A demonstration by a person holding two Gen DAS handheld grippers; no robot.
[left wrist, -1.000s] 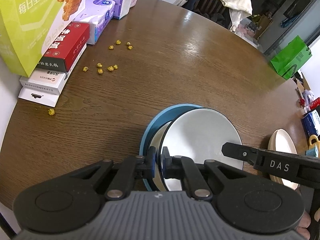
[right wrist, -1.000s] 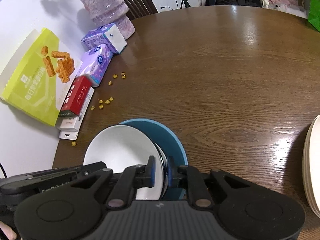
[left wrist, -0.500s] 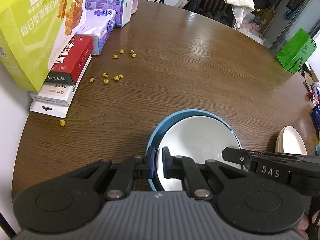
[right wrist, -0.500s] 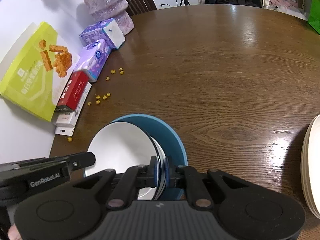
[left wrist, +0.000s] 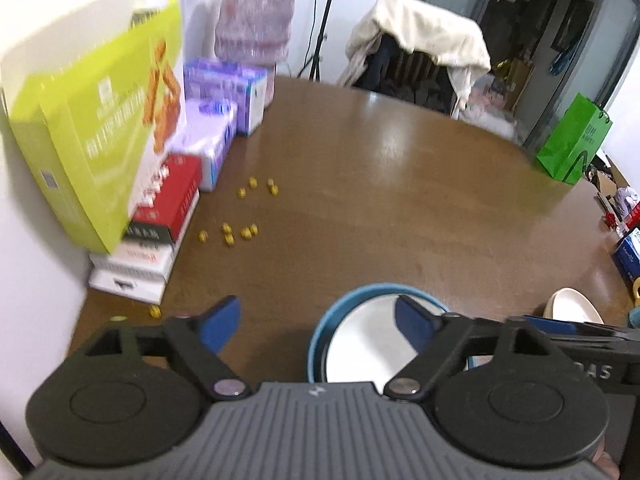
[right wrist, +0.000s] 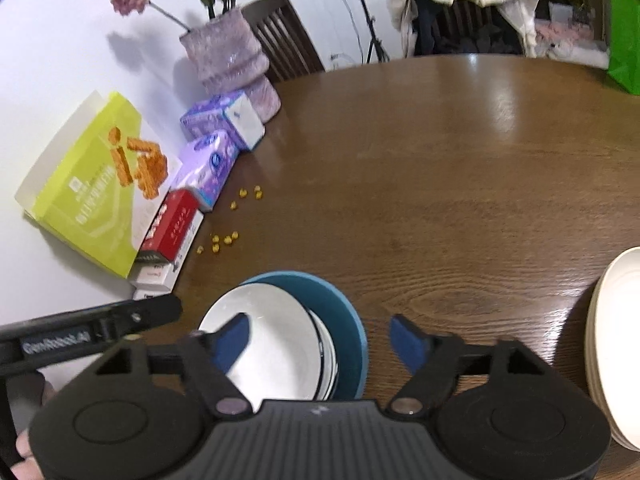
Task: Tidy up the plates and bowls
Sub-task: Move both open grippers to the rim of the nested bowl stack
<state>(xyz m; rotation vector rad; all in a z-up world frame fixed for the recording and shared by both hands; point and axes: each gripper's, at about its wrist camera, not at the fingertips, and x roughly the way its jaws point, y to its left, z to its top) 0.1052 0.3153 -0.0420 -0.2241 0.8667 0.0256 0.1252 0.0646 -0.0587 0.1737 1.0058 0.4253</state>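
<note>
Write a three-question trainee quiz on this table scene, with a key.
1. True or false: the white bowl sits inside the blue bowl.
2. The left gripper is: A) shut on the white bowl; B) open, pads clear of it; C) shut on the red box.
3. Fill in: in the right wrist view, the stack of cream plates lies at the ___ edge of the wooden table.

Key: 1 true; 2 B, its jaws have just been opening, as have those of the right gripper; 3 right.
</note>
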